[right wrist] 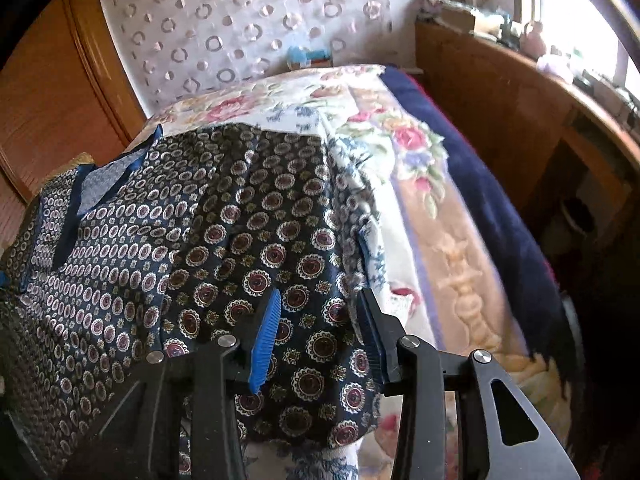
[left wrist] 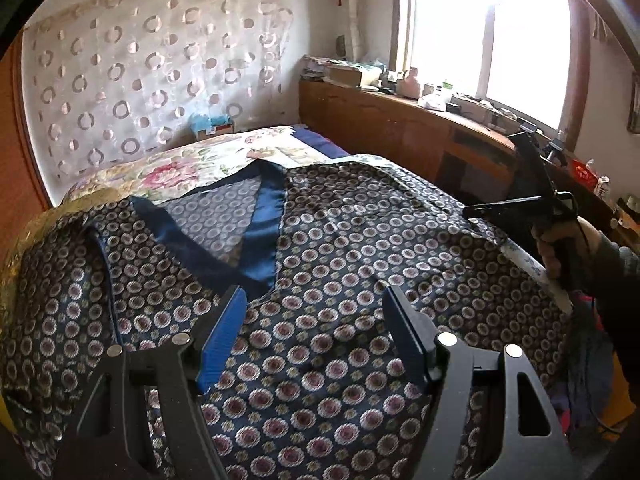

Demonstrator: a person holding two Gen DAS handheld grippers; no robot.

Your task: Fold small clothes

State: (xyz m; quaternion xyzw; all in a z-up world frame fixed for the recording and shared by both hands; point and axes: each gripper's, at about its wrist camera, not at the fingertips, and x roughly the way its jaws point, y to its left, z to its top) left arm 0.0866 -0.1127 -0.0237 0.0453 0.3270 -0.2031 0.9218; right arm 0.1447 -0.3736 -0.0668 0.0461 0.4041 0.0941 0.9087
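A dark navy garment (left wrist: 340, 240) with round flower motifs and a blue satin neckline (left wrist: 260, 220) lies spread on the bed. My left gripper (left wrist: 315, 296) hovers open just above its middle, nothing between the blue pads. In the right wrist view the same garment (right wrist: 240, 240) has a flap lying raised along its right side, and a white-and-blue lining (right wrist: 372, 248) shows at its edge. My right gripper (right wrist: 319, 296) stands over that flap with its jaws apart and the pads not pressing on the cloth. A person's hand (left wrist: 560, 244) holds it at the garment's right edge.
The floral bedspread (right wrist: 400, 140) runs beyond the garment, with a navy blanket (right wrist: 500, 208) along its right side. A wooden cabinet (left wrist: 400, 128) carries clutter below the window. A circle-patterned curtain (left wrist: 140, 72) covers the far wall, and a wooden door (right wrist: 60, 80) stands at left.
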